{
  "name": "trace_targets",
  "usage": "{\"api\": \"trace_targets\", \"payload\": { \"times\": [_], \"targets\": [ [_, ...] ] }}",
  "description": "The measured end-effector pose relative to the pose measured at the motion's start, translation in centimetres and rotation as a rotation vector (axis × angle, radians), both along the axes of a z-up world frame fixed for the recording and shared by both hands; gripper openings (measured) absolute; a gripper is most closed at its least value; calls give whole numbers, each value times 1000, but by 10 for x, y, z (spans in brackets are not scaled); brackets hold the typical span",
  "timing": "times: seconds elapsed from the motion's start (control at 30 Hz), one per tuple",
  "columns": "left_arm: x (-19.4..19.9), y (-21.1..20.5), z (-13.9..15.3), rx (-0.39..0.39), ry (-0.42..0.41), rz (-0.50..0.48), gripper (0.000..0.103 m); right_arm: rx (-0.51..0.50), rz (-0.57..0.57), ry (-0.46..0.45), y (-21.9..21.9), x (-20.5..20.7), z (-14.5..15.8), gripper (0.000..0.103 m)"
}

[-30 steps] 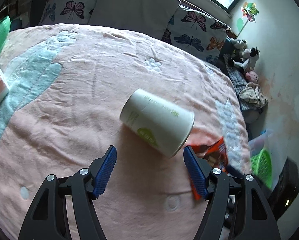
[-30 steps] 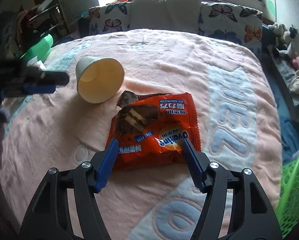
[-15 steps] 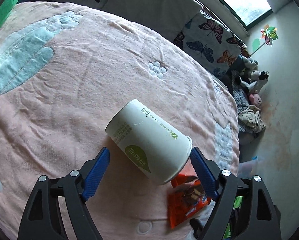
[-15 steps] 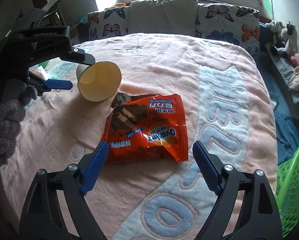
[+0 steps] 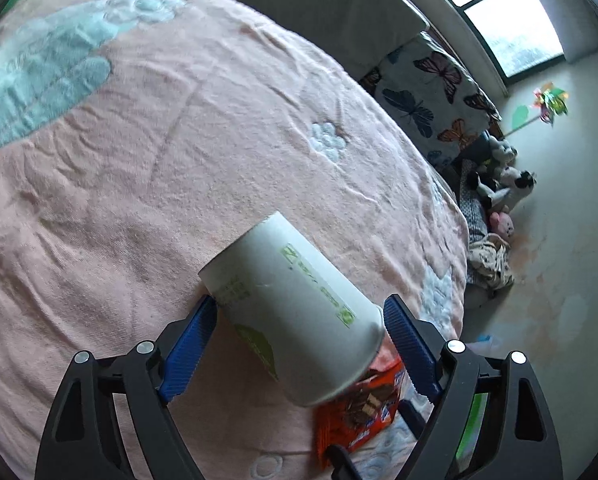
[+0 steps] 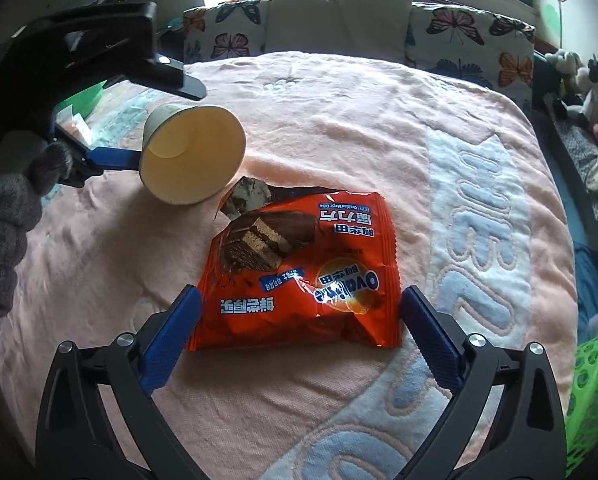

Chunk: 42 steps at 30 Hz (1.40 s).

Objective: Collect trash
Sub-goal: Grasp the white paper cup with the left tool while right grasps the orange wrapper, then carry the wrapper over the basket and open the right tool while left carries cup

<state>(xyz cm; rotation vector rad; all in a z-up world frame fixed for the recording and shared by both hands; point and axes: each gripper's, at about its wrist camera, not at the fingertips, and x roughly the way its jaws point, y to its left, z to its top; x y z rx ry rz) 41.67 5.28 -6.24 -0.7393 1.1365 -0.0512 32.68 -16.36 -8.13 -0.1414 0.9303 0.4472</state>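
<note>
A white paper cup (image 5: 295,316) lies on its side on the pink blanket (image 5: 179,160), mouth toward the right gripper. My left gripper (image 5: 299,304) straddles it with its jaws still opening. One blue pad (image 6: 115,156) sits beside the cup (image 6: 191,156); the other finger hangs just above it, not pressing. An orange snack wrapper (image 6: 299,276), torn at its top, lies flat next to the cup. My right gripper (image 6: 299,294) has its jaws opening wide on either side of the wrapper's near edge, without squeezing it. The wrapper (image 5: 363,412) also shows under the cup's rim.
A green mesh basket (image 6: 595,392) stands off the bed's right edge. Butterfly pillows (image 6: 227,36) line the headboard, and plush toys (image 6: 579,76) sit by the right wall. A grey-gloved hand (image 6: 3,232) holds the left gripper.
The left gripper rolled, came down over the cup and widened, so the cup now lies between its fingers. The right gripper's jaws spread from narrower than the wrapper to wider.
</note>
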Motion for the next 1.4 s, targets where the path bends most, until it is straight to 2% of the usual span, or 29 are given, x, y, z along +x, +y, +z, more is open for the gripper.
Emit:
{"api": "trace_targets", "payload": {
  "times": [0.13, 0.17, 0.27, 0.37, 0.47, 0.67, 0.87, 1.03, 1.2, 1.4],
  "targets": [
    [5, 1, -11, -36, 28, 28, 82, -8, 6, 7, 0, 1, -1, 99],
    [5, 1, -15, -67, 31, 33, 77, -12, 7, 5, 1, 2, -1, 99],
    [2, 1, -17, -105, 28, 32, 74, -27, 9, -4, 3, 1, -1, 99],
    [-2, 0, -11, -90, -1, 1, 66, -32, 6, -2, 4, 3, -3, 99],
    [-10, 0, -4, -74, -29, -30, 62, -43, -1, 4, 6, 6, -6, 99],
    [-20, 0, 8, -20, -62, -81, 60, -35, -1, 17, 9, 9, -7, 100],
    [-26, 6, 10, -14, -70, -95, 59, -68, 3, -7, 15, 8, -9, 100],
    [-35, 9, 13, -10, -73, -113, 59, -52, -8, -15, 12, 4, -8, 94],
    [-44, 10, 18, -15, -86, -132, 59, -43, -5, -31, 13, -5, -1, 82],
    [-61, 11, 27, -14, -109, -144, 59, -17, -21, -39, 3, -19, 10, 79]
  ]
}}
